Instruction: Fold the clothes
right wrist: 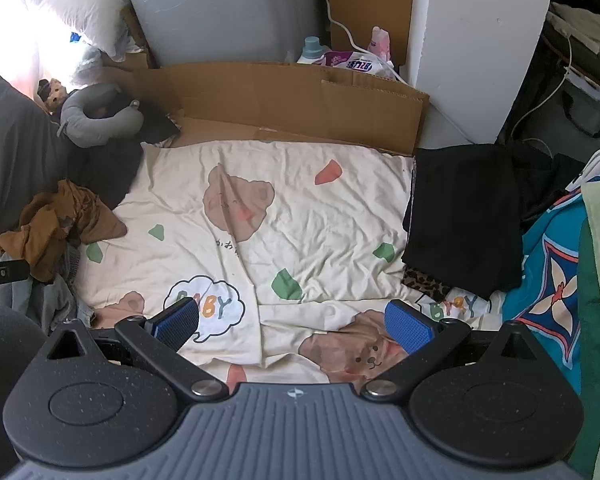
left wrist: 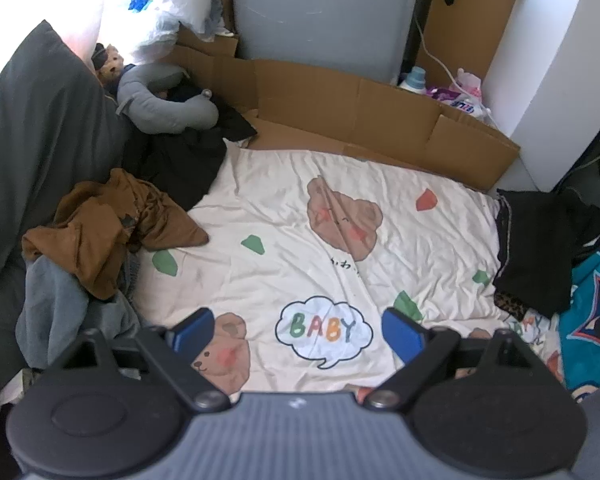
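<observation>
A grey neck pillow (left wrist: 168, 104) lies beside a small teddy bear (left wrist: 110, 65). Flattened cardboard (left wrist: 340, 100) stands along the bed's far edge; a detergent bottle (right wrist: 311, 49) sits behind it by the white wall (right wrist: 480, 40).

Both your wrist views look forward and down along their fingers from above the near edge of the bed. Your left view sits further left, close over the brown garment (left wrist: 108, 228). Your right view sits further right, nearer the black folded garment (right wrist: 460, 216). Both share the cream bear-print sheet (left wrist: 300, 216), cardboard (left wrist: 340, 108) and grey neck pillow (left wrist: 164, 100).
</observation>
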{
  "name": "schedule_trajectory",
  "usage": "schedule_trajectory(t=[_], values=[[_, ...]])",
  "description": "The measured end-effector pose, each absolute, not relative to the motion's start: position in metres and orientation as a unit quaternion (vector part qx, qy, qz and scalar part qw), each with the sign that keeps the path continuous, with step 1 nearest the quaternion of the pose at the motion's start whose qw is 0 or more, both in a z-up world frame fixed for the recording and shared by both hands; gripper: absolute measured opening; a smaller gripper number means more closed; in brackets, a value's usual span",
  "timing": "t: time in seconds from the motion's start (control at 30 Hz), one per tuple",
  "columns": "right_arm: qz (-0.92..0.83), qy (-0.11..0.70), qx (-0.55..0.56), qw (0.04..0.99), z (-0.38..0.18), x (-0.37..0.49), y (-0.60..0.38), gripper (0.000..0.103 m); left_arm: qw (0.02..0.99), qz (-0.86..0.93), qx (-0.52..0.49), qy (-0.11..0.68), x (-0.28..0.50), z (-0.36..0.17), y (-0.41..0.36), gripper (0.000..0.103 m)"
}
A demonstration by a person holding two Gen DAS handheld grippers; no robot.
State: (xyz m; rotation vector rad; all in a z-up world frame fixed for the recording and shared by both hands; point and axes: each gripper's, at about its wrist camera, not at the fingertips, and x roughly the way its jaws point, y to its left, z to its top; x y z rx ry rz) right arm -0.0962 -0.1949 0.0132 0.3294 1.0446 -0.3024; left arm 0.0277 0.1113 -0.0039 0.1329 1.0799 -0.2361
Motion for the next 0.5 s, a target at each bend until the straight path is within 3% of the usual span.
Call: schedule_trajectory(t=[0.5], values=[[-0.142, 0.496, 0.159, 0.842, 0.0117, -0.0972, -0.2008, 0.102, 0.851, -0.113, 0.061, 0.509, 0.0253, -0.003, 0.1105, 0.093]])
